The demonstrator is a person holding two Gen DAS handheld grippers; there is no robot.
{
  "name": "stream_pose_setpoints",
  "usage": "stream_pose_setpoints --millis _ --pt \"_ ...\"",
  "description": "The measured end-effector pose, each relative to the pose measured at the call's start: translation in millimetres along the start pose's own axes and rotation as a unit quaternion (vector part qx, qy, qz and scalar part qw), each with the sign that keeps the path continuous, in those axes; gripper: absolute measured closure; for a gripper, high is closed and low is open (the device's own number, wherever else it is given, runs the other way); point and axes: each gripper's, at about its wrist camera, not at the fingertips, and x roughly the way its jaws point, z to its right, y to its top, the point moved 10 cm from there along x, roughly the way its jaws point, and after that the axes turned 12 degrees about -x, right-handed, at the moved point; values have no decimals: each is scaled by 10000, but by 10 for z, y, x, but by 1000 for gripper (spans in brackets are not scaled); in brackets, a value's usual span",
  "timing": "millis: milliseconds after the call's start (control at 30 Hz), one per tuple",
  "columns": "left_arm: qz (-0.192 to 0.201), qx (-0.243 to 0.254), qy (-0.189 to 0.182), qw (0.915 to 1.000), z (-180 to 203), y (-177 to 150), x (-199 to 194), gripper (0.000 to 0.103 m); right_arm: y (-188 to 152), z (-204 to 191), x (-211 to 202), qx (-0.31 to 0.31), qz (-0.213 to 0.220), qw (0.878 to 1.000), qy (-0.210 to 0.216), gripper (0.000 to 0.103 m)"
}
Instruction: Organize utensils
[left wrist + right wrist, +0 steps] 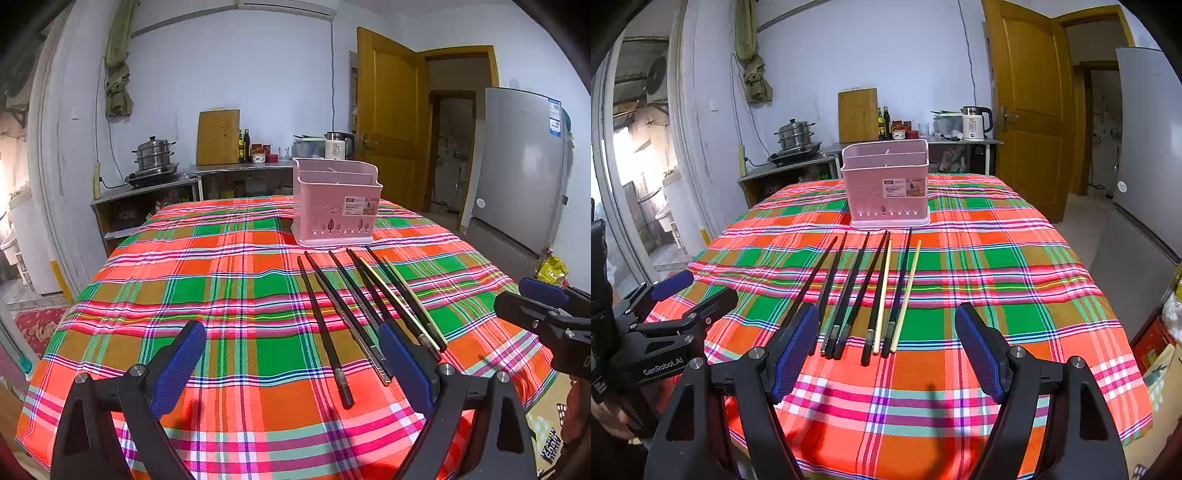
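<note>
Left gripper (295, 369) and right gripper (886, 354) spread wide, gripping nothing, above plaid tablecloth (997, 280); black and pale chopsticks (871, 291) laid in a row before pink slotted basket (886, 184); kitchen counter (798, 166) behind.

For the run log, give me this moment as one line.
stage: start, nothing gripped | left gripper: open | right gripper: open | chopsticks: on tablecloth | pink basket: beyond them

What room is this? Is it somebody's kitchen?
Most likely a home kitchen: a stacked steel steamer pot sits on a stove, a white electric kettle stands on the counter, and a tall silver fridge stands by the door.
</note>
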Motion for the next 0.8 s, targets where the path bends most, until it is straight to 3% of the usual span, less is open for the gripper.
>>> stream_pose_setpoints --millis 800 --pt "-12 -12 -26 10000 15 -5 -13 8 -7 0 3 14 -2 10000 22 27"
